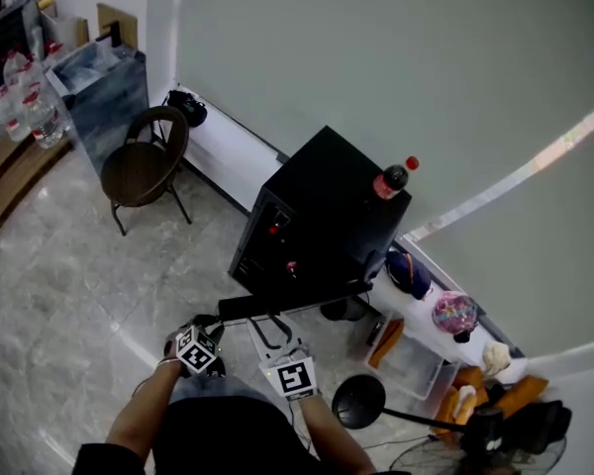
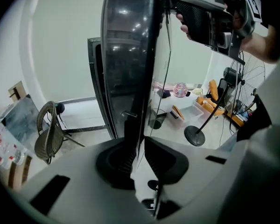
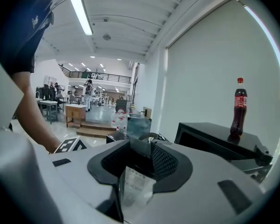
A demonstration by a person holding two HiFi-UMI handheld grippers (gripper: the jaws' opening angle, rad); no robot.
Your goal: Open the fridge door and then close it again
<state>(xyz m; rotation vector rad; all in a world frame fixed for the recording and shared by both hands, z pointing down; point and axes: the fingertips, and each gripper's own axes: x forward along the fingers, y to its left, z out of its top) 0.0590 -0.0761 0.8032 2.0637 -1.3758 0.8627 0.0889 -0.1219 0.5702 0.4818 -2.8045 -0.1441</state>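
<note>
Small black fridge (image 1: pixel 327 196) against the wall, cola bottle (image 1: pixel 392 178) upright on its top. The door (image 2: pixel 130 55) stands swung well out from the cabinet, its glass face catching the ceiling lights.

Left gripper (image 2: pixel 139 155): jaws nearly together, clamped on the door's free edge, which runs straight down between the pads.

Right gripper (image 3: pixel 139 153): jaws part-way apart, nothing pinched at the tips. A pale printed slip (image 3: pixel 134 186) sits low in the gap; what it is I cannot tell. Seen from the left gripper, this tool is up high, beside the door's upper edge.

My reading: the door is open, and the step is either the end of the opening or the start of the closing. I cannot say which.

To do it well:
- Keep the left grip firm, but let the wrist turn with the door.
- Follow the arc about the hinge side rather than dragging straight.
- Keep the right tool out of the narrowing gap.
- Go gently so the bottle stays put.
- Finish with the door flush on the cabinet.
</note>
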